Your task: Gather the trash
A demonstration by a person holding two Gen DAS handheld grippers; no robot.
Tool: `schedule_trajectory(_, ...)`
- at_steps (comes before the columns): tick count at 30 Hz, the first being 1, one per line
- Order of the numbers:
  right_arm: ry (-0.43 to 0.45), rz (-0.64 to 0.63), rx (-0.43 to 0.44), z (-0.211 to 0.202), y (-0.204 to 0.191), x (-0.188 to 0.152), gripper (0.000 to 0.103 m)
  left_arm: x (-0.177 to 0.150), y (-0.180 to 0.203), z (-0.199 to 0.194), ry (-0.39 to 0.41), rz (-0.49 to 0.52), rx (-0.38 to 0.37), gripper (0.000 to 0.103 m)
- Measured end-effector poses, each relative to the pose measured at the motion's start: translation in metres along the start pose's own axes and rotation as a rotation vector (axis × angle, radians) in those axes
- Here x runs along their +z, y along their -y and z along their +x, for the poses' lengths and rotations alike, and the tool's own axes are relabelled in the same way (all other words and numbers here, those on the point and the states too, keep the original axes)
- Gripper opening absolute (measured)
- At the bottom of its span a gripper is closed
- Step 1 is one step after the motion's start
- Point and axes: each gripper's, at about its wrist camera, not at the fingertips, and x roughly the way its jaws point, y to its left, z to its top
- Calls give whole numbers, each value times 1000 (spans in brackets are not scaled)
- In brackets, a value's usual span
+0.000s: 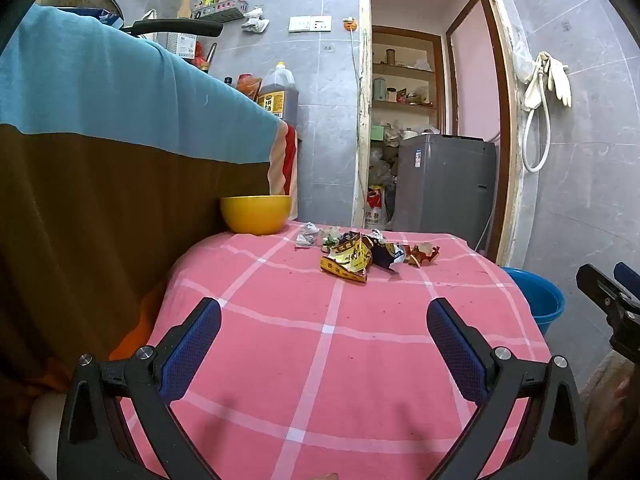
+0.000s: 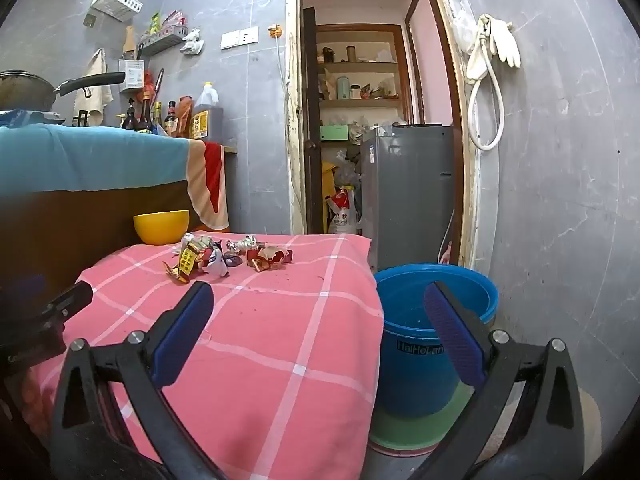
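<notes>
Two tools in view, both released, jaws spread wide with nothing between the blue pads: left tool [image 1: 324, 316] above the near half of the worktop [image 1: 360, 360]; right tool [image 2: 318, 300] straddling the worktop's right edge, one finger over the cloth, the other in front of the bucket.

Worktop covered in a pink cloth with white check lines; clear run of cloth between each tool and the trash, nothing standing in the way.

Trash: one loose cluster of crumpled wrappers [image 1: 362, 252] near the far edge of the worktop; exact count cannot be told, roughly half a dozen pieces; largest is a yellow-and-red snack wrapper [image 2: 188, 262] with print too small to read.

One yellow bowl [image 1: 256, 214] at the far left corner, just beside the cluster, apart from it.

One blue bucket [image 2: 420, 352] on the floor, close against the worktop's right side, lettering reads "HaiHoLan", rest hidden by the finger; it sits nested in a green bucket [image 2: 416, 428].

Behind: one grey washing machine [image 1: 444, 184] in the doorway; one large oil jug [image 1: 280, 92] on a draped counter at left; one pair of white gloves [image 2: 500, 46] hung on the wall at right.
</notes>
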Motion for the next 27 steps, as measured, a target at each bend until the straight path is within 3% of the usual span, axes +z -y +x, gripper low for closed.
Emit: schedule_trajectory(27, 4, 5, 1, -1, 0, 0, 103, -1, 7, -5, 3, 22, -4, 101)
